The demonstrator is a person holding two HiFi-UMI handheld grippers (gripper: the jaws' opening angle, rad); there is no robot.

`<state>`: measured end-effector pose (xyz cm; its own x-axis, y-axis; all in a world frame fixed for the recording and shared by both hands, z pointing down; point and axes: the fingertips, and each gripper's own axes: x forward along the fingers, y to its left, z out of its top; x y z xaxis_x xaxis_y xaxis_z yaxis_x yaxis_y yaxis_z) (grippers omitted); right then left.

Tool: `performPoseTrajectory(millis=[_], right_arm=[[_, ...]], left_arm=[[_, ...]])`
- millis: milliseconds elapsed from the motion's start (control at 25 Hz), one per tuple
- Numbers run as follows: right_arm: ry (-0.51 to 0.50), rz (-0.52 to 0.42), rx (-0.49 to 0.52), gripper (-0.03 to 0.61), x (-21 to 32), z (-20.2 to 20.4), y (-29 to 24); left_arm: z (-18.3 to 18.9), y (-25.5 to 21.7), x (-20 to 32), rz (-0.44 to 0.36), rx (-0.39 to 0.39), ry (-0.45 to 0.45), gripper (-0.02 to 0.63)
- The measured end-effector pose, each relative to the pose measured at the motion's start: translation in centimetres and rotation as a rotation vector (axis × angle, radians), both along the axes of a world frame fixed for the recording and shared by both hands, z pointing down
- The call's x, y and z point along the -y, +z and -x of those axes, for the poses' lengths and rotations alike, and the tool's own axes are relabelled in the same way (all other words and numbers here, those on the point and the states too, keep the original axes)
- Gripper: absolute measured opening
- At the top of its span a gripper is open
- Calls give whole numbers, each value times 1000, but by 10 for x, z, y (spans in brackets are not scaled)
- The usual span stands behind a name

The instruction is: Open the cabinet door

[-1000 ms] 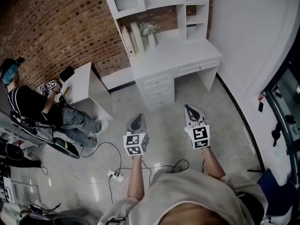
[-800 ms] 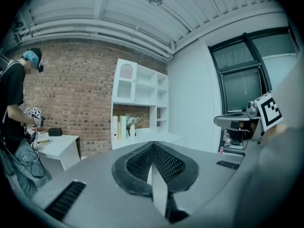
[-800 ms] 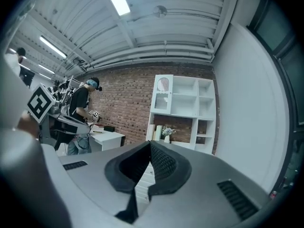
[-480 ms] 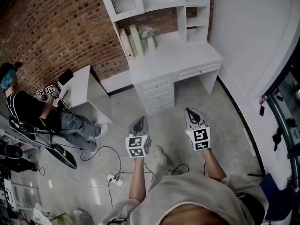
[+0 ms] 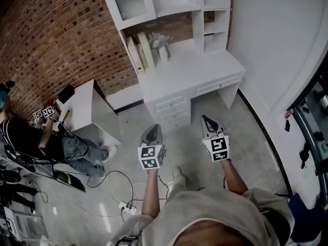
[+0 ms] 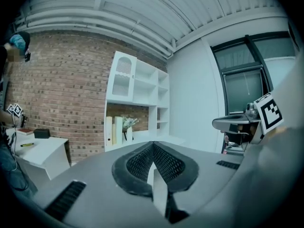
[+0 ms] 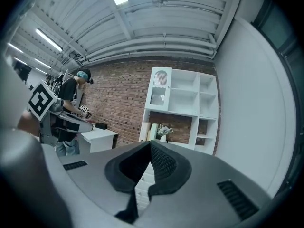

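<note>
The step in hand looks like the approach: nothing is touched yet. The white cabinet door (image 5: 129, 3) with a slatted, arch-topped window panel sits closed at the upper left of the white shelf unit, above the white tabletop (image 5: 205, 65) that carries pale upright books (image 5: 139, 49) and a small vase of flowers (image 5: 162, 44). Both tools are held side by side over the grey floor (image 5: 246, 137), well apart from the desk and pointing towards it.

The left tool (image 5: 152, 127) has its ribbed black pads pressed together with nothing between them, and the right tool (image 5: 208, 120) is likewise closed and empty. In the left gripper view the door (image 6: 122, 76) stands far beyond the closed tips (image 6: 152, 145).

The next move, as I judge it, calls for closing the gap to the desk, raising one tool to the height of the door, and spreading its jaws to take the door's free edge or a knob. No knob can be made out from here, so I cannot tell which side swings.
</note>
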<state>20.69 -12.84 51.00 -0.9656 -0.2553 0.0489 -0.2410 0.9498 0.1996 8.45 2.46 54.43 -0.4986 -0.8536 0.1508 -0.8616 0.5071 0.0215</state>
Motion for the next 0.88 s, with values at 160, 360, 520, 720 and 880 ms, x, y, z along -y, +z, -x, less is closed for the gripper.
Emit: performPoseTrajectory(millis=[160,360,520,720,880], right_arm=[[22,-13,7,12,16,49,-6],[42,-29,11,12,31,109,-14],[49,-30,1,12,37,154,-20],[75,-33,-8,12,48,198,-21],[85,-27,-19,12,57,222,-12]], left_arm=[[49,-8,21,-13,0,27,26],[110,-17,43,-22,7,59,26],[158,-18,56,-27,2,73,26],[206,-18,73,-30,-2,99,26],[232,-15,87,-28,-7,112,26]])
